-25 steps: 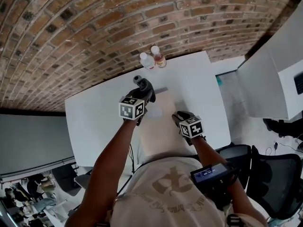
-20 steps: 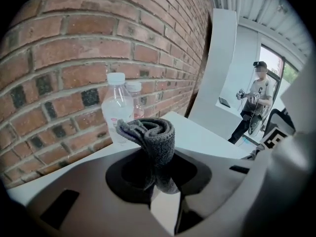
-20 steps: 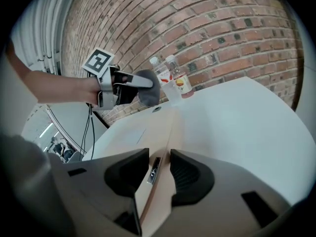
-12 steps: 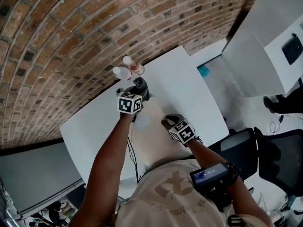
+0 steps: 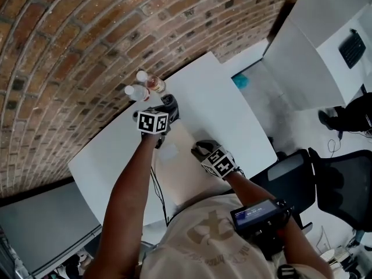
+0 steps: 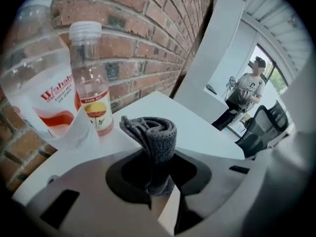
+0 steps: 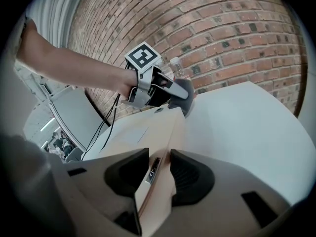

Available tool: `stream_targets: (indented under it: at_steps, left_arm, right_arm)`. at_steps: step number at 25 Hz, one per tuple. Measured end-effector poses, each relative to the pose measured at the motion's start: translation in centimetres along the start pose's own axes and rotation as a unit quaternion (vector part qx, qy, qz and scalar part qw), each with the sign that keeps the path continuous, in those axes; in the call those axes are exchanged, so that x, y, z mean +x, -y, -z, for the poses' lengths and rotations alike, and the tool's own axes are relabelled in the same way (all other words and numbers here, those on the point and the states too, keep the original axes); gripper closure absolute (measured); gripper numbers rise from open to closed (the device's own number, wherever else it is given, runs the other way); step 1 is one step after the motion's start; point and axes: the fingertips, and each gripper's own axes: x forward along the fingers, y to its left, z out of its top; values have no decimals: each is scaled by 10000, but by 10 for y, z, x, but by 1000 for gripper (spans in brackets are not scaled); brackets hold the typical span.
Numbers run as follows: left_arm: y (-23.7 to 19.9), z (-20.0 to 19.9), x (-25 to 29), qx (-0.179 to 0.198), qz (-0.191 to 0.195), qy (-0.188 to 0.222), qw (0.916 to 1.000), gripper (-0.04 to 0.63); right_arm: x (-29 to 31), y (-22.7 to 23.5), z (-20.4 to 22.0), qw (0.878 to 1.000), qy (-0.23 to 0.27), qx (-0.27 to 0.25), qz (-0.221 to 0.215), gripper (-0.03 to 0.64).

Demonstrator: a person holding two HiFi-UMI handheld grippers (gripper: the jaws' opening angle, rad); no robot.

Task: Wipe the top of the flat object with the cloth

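Note:
A thin beige flat object [image 5: 181, 163] lies on the white table [image 5: 232, 121]. Its near edge [image 7: 148, 179] sits between the pads of my right gripper [image 7: 159, 169], which is shut on it at the near right side [image 5: 201, 149]. My left gripper [image 5: 167, 109] is shut on a rolled grey cloth [image 6: 154, 139]. The cloth [image 7: 189, 100] hangs down at the flat object's far end [image 7: 168, 113], touching or just above it. In the left gripper view a strip of the beige surface [image 6: 168, 212] shows below the jaws of the left gripper [image 6: 157, 184].
Two clear plastic bottles [image 5: 132, 92] [image 5: 152, 83] stand by the brick wall just beyond the cloth, close in the left gripper view [image 6: 34, 83] [image 6: 92, 83]. A black cable [image 5: 157, 185] runs off the table's near edge. Office chair [image 5: 340, 185] at right. A person [image 6: 247, 93] stands far off.
My left gripper with the cloth has moved away from me toward the bottles and come down onto the flat object's far end. The right gripper has kept its hold in place.

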Motion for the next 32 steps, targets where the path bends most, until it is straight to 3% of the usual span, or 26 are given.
stream_targets:
  at_steps: [5, 16, 24, 32]
  left_arm:
    - [4, 19, 3, -4, 231, -398, 9989, 489]
    - [-17, 46, -32, -185, 280, -425, 9985, 491]
    - [-45, 82, -72, -454, -61, -364, 9983, 491]
    - [-76, 118, -116, -1031, -567, 116, 9930, 489]
  right_arm:
    - [0, -1, 1, 10000, -72, -35, 47, 469]
    - [0, 0, 3, 9998, -128, -44, 160, 469]
    - [0, 0, 3, 9993, -146, -88, 322, 469]
    - [0, 2, 7, 9987, -200, -46, 471, 471]
